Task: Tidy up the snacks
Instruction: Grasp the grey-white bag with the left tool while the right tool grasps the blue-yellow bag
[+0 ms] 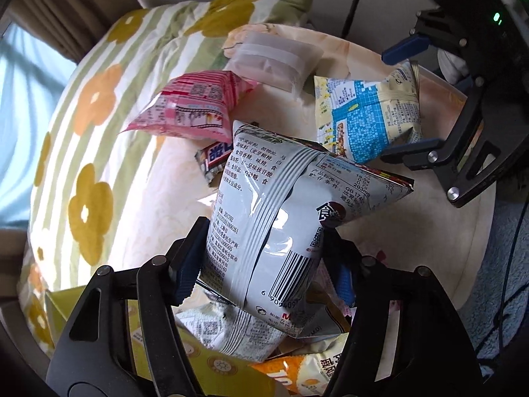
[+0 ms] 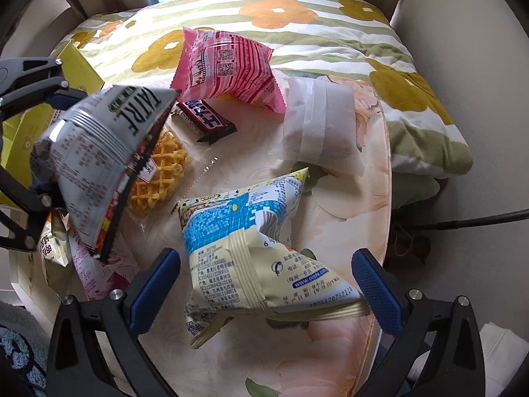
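My left gripper (image 1: 264,276) is shut on a silver-grey snack bag (image 1: 264,225) and holds it up above a yellow box (image 1: 211,364) that holds other snack packs. The same bag (image 2: 99,162) and left gripper (image 2: 49,139) show at the left of the right wrist view. My right gripper (image 2: 264,287) is open, its blue pads either side of a cream and blue snack bag (image 2: 258,248) lying on the table. That bag (image 1: 367,112) and the right gripper (image 1: 410,99) also show in the left wrist view.
On the floral tablecloth (image 2: 344,330) lie a pink snack bag (image 2: 228,69), a dark chocolate bar (image 2: 206,120), a waffle pack (image 2: 162,173) and a white wrapped packet (image 2: 320,122). A flowered pillow (image 2: 330,33) lies behind the table. A black cable (image 2: 463,220) runs on the right.
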`<act>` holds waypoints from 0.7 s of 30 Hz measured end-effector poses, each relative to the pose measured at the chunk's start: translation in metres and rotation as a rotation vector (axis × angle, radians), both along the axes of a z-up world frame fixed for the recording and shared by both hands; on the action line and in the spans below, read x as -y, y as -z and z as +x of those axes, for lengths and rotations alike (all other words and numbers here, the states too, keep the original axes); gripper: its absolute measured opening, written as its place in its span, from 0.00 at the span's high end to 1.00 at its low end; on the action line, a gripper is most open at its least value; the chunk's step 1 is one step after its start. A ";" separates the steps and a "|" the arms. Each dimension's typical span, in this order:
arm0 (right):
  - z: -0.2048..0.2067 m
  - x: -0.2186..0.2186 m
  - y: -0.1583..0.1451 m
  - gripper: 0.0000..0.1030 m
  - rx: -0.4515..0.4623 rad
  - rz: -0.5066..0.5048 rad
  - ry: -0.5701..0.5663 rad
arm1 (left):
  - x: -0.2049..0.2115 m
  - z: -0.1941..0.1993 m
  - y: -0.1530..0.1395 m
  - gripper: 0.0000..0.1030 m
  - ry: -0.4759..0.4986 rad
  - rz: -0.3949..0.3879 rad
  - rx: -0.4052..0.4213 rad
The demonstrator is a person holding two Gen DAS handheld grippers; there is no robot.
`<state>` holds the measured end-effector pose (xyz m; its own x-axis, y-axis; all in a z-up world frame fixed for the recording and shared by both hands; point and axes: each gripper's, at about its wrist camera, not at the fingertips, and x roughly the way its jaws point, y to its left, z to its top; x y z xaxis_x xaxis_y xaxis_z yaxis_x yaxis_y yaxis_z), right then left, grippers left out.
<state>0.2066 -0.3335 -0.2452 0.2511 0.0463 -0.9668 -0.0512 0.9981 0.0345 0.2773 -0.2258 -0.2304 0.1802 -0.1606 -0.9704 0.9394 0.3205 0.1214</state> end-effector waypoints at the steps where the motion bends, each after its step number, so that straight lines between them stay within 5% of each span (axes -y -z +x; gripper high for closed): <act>1: 0.001 -0.001 0.003 0.00 0.001 -0.002 -0.007 | -0.002 0.001 -0.001 0.39 -0.014 -0.003 0.001; 8: 0.003 -0.014 0.021 0.08 -0.009 -0.039 -0.084 | -0.015 0.000 -0.009 0.39 -0.079 -0.022 0.010; 11: 0.002 -0.017 0.026 0.34 -0.026 -0.028 -0.107 | -0.019 -0.002 -0.015 0.39 -0.103 -0.036 0.021; 15: -0.005 -0.020 0.021 0.48 -0.006 -0.061 -0.123 | -0.023 -0.006 -0.025 0.39 -0.138 -0.055 0.036; 21: -0.020 -0.020 -0.008 0.50 0.042 -0.057 -0.125 | -0.031 -0.011 -0.049 0.39 -0.220 -0.103 0.065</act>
